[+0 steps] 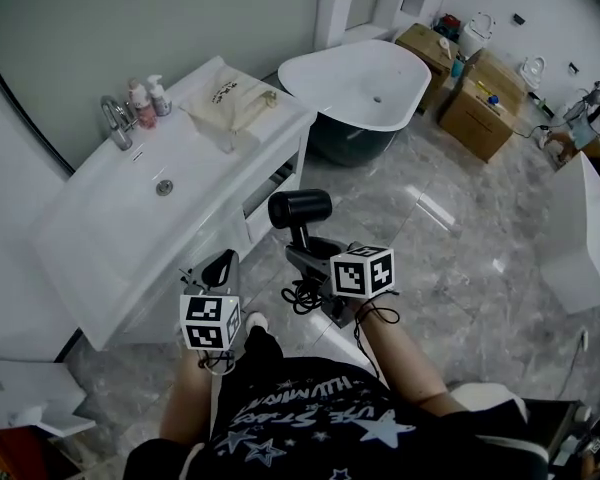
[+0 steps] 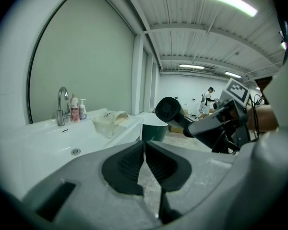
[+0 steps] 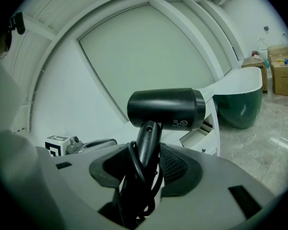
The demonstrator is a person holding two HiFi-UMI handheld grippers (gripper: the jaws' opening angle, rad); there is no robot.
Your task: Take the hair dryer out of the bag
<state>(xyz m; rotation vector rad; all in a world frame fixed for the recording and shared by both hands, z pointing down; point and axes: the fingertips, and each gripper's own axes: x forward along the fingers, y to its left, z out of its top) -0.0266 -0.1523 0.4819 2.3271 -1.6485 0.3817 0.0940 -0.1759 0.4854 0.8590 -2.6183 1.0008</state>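
Note:
My right gripper (image 3: 146,163) is shut on the handle of the black hair dryer (image 3: 165,109), whose barrel stands above the jaws with the black cord (image 3: 133,169) looped along the handle. In the head view the hair dryer (image 1: 300,209) hangs over the floor in front of the vanity, held by the right gripper (image 1: 303,253). The cream cloth bag (image 1: 230,103) lies slumped on the counter's far end, apart from both grippers. My left gripper (image 1: 220,268) is shut and holds nothing, with its pads (image 2: 129,164) meeting. From there the hair dryer (image 2: 169,110) shows to the right and the bag (image 2: 108,121) further ahead.
A white vanity with a sink (image 1: 165,186), a faucet (image 1: 115,123) and small bottles (image 1: 145,98) runs along the left. A white bathtub (image 1: 360,83) stands beyond it. Cardboard boxes (image 1: 480,98) sit at the back right on the marble floor (image 1: 450,238).

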